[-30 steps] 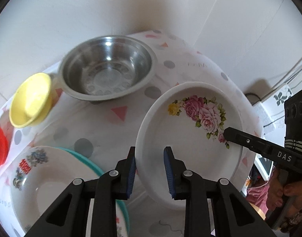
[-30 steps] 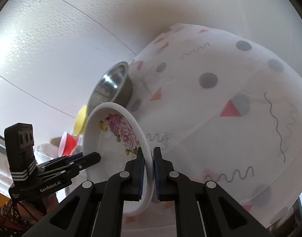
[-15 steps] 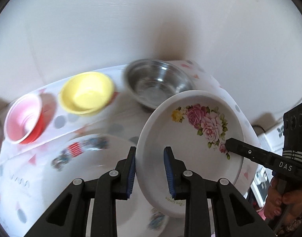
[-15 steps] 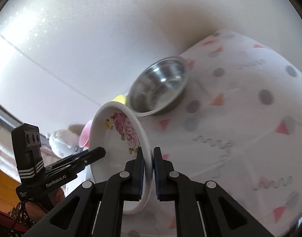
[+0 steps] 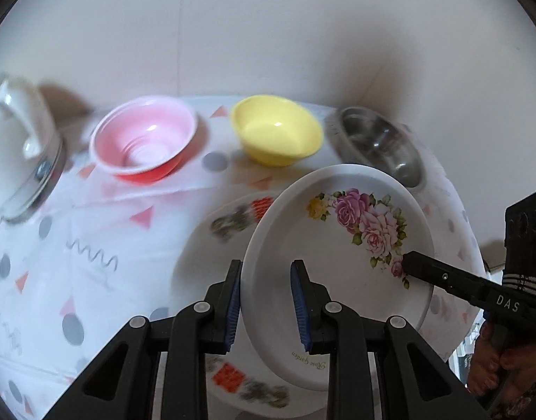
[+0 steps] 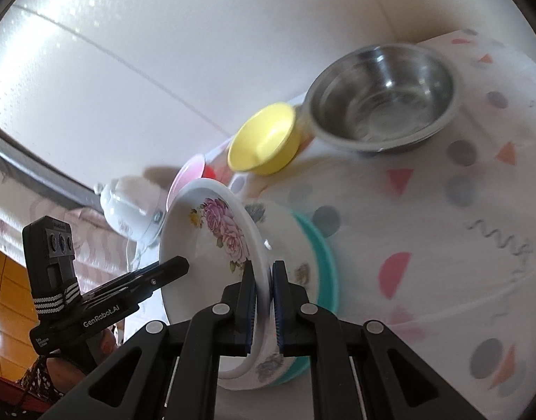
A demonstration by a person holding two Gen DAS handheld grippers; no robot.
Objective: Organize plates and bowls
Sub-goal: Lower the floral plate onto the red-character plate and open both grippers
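A white plate with pink roses [image 5: 338,252] is held tilted in the air. My left gripper [image 5: 266,304] has one finger on each side of its near rim, with a gap to the right finger, so its grip is unclear. My right gripper [image 6: 263,301] is shut on the opposite rim of the rose plate [image 6: 215,245]; it shows in the left wrist view [image 5: 425,269]. Below lies a white plate with red print [image 5: 233,217] stacked on a teal plate [image 6: 324,245].
Along the wall stand a pink bowl nested in a red one [image 5: 145,140], a yellow bowl [image 5: 276,133] and a steel bowl [image 5: 380,143]. A white kettle [image 5: 15,140] sits far left. The patterned tablecloth [image 5: 93,245] covers the table.
Both grippers carried the rose plate to the left, from beside the steel bowl to above the plate stack. The pink bowl and the kettle have come into view.
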